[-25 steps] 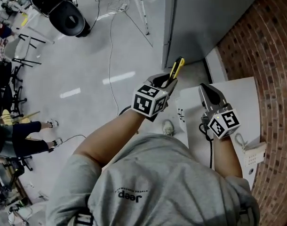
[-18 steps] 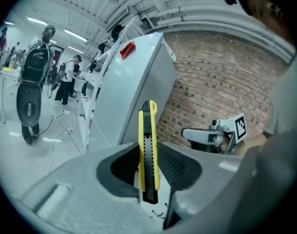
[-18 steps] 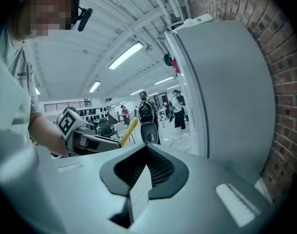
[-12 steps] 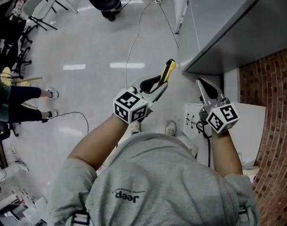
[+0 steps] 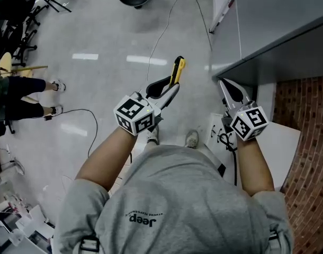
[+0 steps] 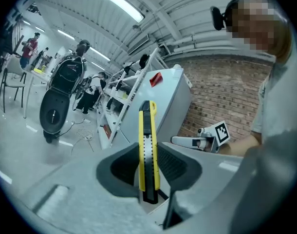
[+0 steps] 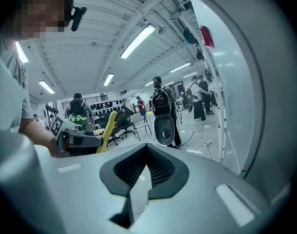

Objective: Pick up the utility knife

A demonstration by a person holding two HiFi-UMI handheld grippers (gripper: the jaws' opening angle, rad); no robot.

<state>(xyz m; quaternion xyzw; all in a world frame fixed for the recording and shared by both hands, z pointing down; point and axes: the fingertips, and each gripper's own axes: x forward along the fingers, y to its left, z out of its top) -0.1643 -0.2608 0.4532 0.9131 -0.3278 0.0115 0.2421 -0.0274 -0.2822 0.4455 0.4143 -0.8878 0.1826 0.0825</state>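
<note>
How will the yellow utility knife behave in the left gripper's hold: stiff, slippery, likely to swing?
The utility knife looks rigid, probably light. The left gripper clamps only one end, so the long free part may pivot on quick moves. Its smooth yellow casing could slide somewhat.

The right gripper (image 7: 147, 152) is seen with its dark ribbed jaws closed together and nothing between them. At the left, the left gripper (image 7: 96, 141) is clamped on a yellow utility knife (image 7: 107, 126), which is tilted upward. A tall pale grey metal cabinet (image 7: 236, 82) is seen along the right side. Far off, a black upright device with a round disc (image 7: 164, 123) is stood on the glossy grey floor (image 7: 204, 132).
</note>
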